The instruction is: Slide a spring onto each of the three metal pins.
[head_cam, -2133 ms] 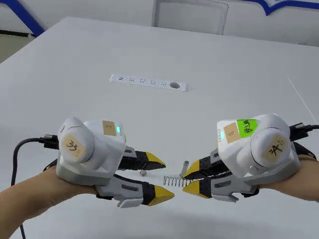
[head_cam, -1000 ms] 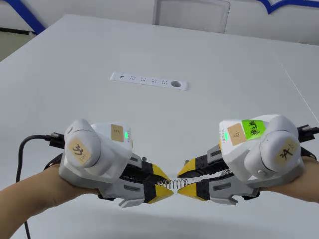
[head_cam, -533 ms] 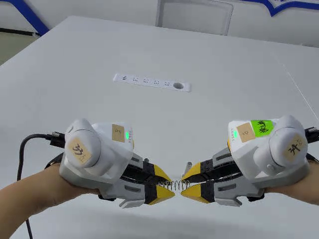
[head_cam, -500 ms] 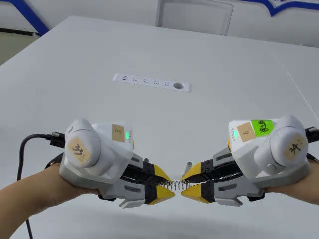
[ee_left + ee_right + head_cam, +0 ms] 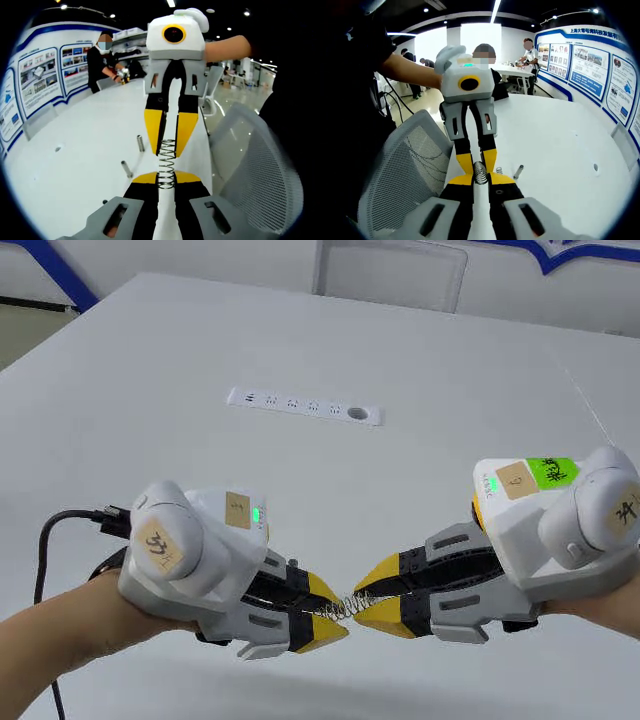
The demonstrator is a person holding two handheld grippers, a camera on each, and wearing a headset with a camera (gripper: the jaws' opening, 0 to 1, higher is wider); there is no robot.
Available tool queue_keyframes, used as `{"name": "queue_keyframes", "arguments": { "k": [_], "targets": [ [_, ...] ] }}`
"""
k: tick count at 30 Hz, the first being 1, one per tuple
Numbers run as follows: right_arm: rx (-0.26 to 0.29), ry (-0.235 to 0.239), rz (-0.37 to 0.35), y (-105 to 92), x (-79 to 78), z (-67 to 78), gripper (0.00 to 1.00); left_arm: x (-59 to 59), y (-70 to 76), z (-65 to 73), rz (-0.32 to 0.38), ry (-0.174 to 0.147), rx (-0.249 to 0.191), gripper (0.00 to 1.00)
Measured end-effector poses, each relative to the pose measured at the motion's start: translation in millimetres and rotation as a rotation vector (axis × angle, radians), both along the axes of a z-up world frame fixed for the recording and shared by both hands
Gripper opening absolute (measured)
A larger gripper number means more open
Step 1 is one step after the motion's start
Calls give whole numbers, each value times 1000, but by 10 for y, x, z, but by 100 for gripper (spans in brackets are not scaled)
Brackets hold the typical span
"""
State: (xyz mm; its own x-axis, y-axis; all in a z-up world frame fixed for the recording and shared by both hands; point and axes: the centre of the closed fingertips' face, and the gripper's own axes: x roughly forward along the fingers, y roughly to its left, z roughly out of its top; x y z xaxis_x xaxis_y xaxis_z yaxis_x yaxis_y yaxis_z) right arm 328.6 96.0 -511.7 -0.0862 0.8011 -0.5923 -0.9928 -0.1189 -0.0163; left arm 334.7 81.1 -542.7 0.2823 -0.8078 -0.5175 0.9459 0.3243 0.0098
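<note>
A small coil spring [image 5: 343, 608] hangs level between my two grippers, just above the white table [image 5: 330, 350]. My left gripper [image 5: 335, 616] is shut on one end of the spring [image 5: 166, 162]; my right gripper [image 5: 358, 602] is shut on the other end [image 5: 479, 173]. The two sets of yellow fingertips face each other almost nose to nose. In the left gripper view, two short metal pins [image 5: 141, 143] [image 5: 127, 169] stand on the table left of the spring. The right gripper view has one pin [image 5: 518, 172] lying just right of the jaws.
A white power strip [image 5: 303, 406] lies across the middle of the table. A black cable [image 5: 45, 540] trails from the left gripper. A grey mesh chair [image 5: 260, 165] stands at the table's near edge. People stand at a far table [image 5: 107, 60].
My right gripper's body has swung right and upward while its tips stay on the spring. The left gripper, open 2.1 s ago, has shut on the spring's free end.
</note>
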Motion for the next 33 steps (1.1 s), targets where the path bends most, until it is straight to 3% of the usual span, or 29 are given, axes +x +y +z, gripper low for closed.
{"name": "queue_keyframes", "arguments": {
  "k": [3,7,18,24,28,31,33],
  "targets": [
    [4,-2,5,31,-17,5,11,-3,3,-20,2,6,-3,10],
    [57,35,-7,119,-45,92,12,-10,-10,-14,5,8,-18,10],
    [49,15,-27,178,-3,105,11,41,6,-5,48,28,-39,11],
    [61,11,-48,190,50,150,11,98,47,37,73,13,-60,12],
    [71,1,-61,187,117,205,11,122,124,-34,90,6,-9,13],
    [73,-14,-73,166,186,249,11,120,157,-46,102,7,-13,21],
    [78,-23,-88,142,251,279,11,123,184,-30,108,8,-22,20]
  ]
}}
